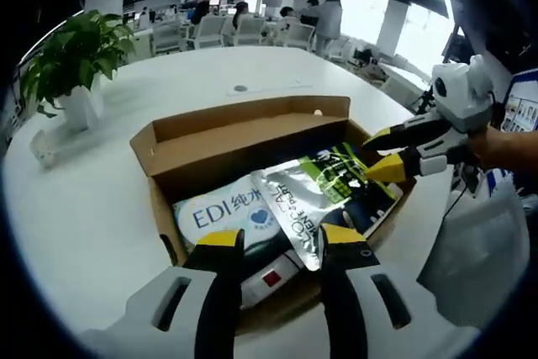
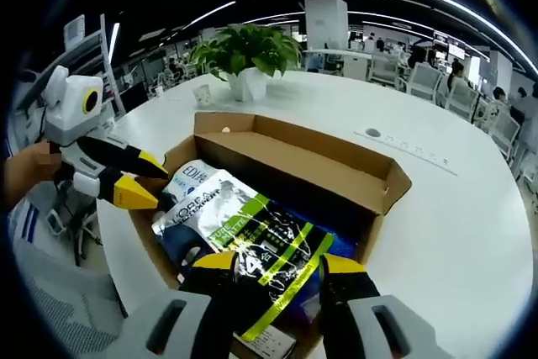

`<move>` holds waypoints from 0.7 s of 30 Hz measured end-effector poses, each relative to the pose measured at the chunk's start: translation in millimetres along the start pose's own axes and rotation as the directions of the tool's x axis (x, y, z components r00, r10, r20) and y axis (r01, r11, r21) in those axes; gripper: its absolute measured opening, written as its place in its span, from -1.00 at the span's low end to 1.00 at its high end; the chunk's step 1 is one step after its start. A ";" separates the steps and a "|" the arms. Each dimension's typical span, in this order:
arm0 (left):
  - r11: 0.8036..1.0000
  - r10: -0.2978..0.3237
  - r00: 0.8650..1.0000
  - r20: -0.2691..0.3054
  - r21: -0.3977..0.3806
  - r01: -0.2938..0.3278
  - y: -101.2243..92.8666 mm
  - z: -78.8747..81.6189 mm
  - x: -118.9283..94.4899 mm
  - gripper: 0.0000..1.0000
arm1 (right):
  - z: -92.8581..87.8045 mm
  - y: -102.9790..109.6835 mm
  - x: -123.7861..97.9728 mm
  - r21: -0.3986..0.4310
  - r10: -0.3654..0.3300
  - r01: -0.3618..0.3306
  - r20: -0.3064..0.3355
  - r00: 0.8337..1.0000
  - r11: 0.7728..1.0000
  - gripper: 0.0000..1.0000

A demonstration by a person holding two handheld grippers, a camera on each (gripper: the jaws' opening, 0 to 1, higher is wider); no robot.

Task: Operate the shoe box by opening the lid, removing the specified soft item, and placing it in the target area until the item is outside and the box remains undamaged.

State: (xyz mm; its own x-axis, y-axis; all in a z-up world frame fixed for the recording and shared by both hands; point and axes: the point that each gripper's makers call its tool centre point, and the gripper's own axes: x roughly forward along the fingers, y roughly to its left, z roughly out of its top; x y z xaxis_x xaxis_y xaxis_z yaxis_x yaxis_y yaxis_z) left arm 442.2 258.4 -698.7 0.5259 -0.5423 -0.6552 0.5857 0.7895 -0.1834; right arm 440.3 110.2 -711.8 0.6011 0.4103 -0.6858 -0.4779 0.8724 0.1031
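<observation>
Right gripper view, silver pouch (image 2: 220,218) in open shoe box (image 2: 298,153), just beyond both grippers' parted fingers (image 2: 217,261).

Each tool (image 1: 273,245) (image 2: 273,268) has white housings and black jaws with yellow tips.

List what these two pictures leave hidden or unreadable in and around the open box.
- Box floor: covered by packets in both views.
- White wipes pack: lower part behind the left tool in the left gripper view.
- Black-and-green pouch: near end behind the right tool in the right gripper view; its print is too small to read.
- Silver pouch: its lettering is warped by the fisheye.
- Box's near wall: cut off by the tools.
</observation>
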 end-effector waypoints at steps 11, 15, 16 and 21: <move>0.999 -0.015 0.999 -0.034 -0.038 0.014 -2.6 -11.9 5.3 -0.43 | -3.4 1.1 3.5 0.045 -0.031 0.032 -0.033 0.999 0.998 -0.30; 0.998 -0.019 0.999 -0.049 -0.058 0.016 -3.1 -15.2 7.3 -0.48 | -4.7 -4.0 5.7 0.069 -0.062 0.065 -0.048 0.997 0.995 -0.28; 0.998 -0.020 0.999 -0.049 -0.065 0.017 -2.8 -15.3 8.0 -0.49 | -4.7 -4.6 6.3 0.077 -0.066 0.070 -0.050 0.997 0.995 -0.27; 0.995 -0.033 0.997 -0.069 -0.092 0.027 -5.1 -18.6 11.5 -0.52 | -6.7 -10.1 10.4 0.100 -0.100 0.106 -0.067 0.993 0.989 -0.24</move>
State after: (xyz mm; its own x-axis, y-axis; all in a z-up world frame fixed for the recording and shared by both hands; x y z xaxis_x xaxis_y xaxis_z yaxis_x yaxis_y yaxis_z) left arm 433.7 253.4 -718.9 0.4625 -0.5470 -0.6978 0.5405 0.7978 -0.2671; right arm 447.1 103.8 -724.8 0.6013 0.3023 -0.7396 -0.3451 0.9331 0.1009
